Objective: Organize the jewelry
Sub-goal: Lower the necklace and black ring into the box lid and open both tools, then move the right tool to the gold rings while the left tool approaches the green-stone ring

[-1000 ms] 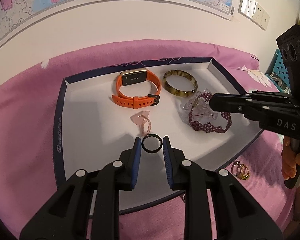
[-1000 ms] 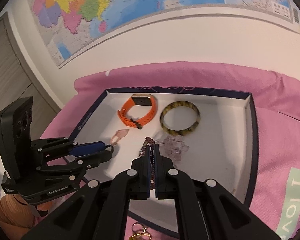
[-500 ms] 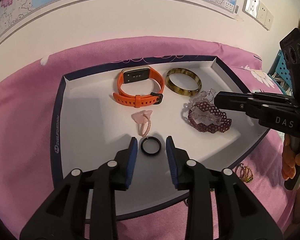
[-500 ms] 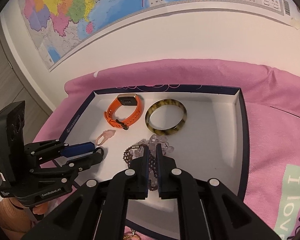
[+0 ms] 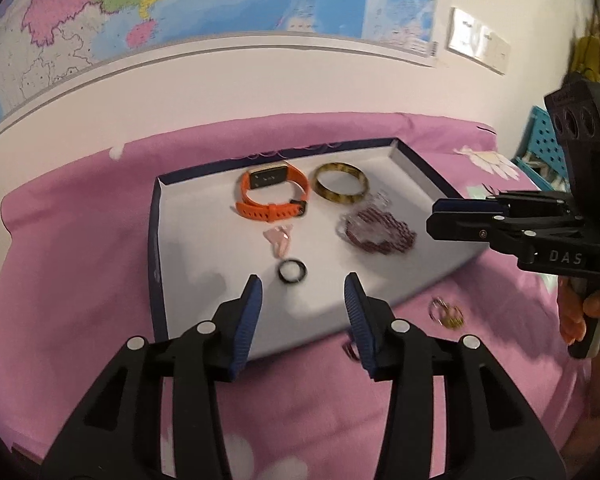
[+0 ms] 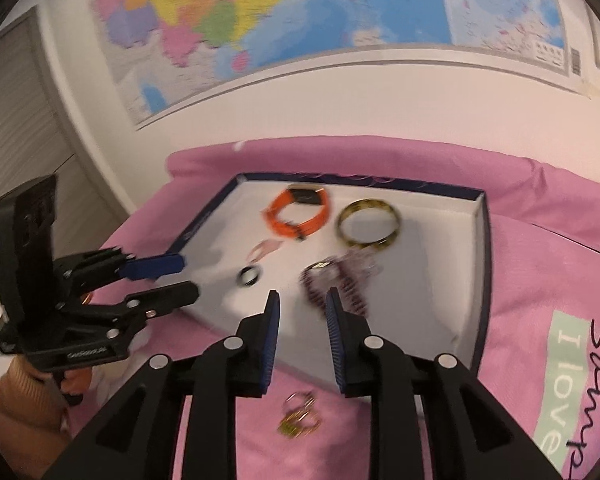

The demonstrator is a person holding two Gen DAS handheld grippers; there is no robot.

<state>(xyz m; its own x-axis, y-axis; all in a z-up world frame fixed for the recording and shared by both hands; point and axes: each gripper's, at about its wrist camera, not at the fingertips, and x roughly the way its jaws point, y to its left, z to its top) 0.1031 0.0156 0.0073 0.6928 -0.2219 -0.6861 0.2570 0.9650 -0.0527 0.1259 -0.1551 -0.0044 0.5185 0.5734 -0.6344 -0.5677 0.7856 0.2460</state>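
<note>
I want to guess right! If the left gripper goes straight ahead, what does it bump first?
Probably the black ring: it lies on the tray just ahead of the open left gripper. Depth is hard to judge.

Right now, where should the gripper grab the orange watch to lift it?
Probably the strap beside the face. The watch rests in the tray with its buckled band forming an open loop, face toward the back wall. Come from above, one finger inside the loop and one outside, pinching the thin strap. The bangle sits close on its right, so favor the left side.

Bare tray [image 5: 204, 248] floor lies left of the black ring [image 5: 292, 271]; pink charm [image 5: 278, 239] crowds behind.
</note>
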